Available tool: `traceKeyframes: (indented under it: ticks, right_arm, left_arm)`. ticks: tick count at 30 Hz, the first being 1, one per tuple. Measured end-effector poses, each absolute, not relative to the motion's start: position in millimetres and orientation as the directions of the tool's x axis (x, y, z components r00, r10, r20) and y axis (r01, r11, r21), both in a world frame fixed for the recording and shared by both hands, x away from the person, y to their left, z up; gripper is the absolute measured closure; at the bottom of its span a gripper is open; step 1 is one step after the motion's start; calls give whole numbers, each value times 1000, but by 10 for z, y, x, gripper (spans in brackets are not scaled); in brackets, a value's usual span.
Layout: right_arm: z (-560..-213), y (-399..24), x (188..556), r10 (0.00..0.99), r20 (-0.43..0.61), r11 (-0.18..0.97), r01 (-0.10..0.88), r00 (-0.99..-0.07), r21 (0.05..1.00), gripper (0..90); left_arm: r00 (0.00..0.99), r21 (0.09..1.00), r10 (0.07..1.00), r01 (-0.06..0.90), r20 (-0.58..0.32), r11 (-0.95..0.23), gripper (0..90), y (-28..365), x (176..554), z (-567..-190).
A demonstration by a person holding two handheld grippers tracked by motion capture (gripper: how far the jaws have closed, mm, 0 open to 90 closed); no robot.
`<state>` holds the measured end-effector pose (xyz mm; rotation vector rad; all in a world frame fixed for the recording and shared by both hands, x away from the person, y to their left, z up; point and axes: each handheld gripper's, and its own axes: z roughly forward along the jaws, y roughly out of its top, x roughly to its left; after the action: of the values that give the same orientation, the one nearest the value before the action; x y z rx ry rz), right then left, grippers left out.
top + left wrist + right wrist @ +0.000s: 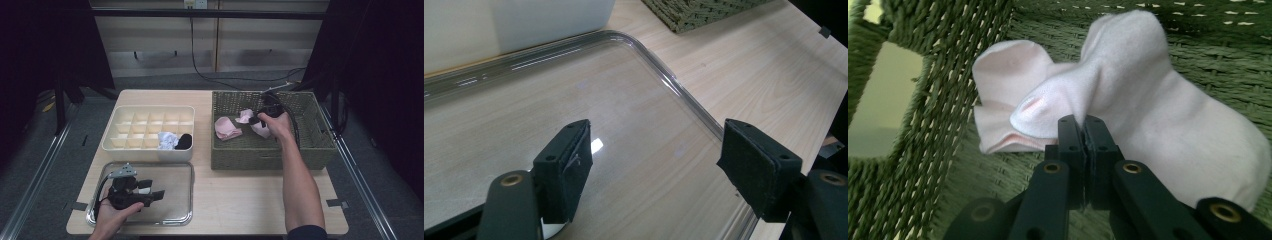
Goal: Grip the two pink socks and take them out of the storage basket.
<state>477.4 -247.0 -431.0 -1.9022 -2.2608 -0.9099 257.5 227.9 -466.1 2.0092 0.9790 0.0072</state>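
The right hand-held gripper [1082,125] is sitting inside the green woven basket [310,150] at the right of the surface [240,195], its jaws pinched together on a fold of a pale pink sock [1148,120], so the cloth is bunching up between the pads. In the high view that sock [261,129] is lying just under the right hand [276,124], near the middle of the basket floor, with a second pink sock [226,128] resting close by to its left and another bit of pink cloth beside it. The grip is looking narrow, catching only a ridge of fabric, so I am judging that the lift should go straight up and slowly, letting the sock hang free before it crosses the basket wall; a sideways drag could snag it on the weave or pull the neighbour along. The likely destination is the cream divided organizer [150,127], where a white item [167,140] and a black item [184,141] are already occupying two front cells. The left hand-held gripper [654,170] is hovering over the clear tray [674,85] with its jaws apart and nothing between them, ready to help fold or receive.
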Motion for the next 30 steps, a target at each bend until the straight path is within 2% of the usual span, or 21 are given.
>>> traceKeyframes:
  ticks: [14, 30]
  right_arm:
    - [-4061, -2632, 4566, 839, 469, 5, 867, -275, 499, 881]
    - [-3858, -2654, 4396, 803, 496, -18, 819, -330, 574, 881]
  left_arm:
    - [696, 712, 632, 630, -339, -311, 289, 2225, 2587, -4660]
    - [685, 722, 649, 627, -331, -294, 294, 2227, 2592, -4652]
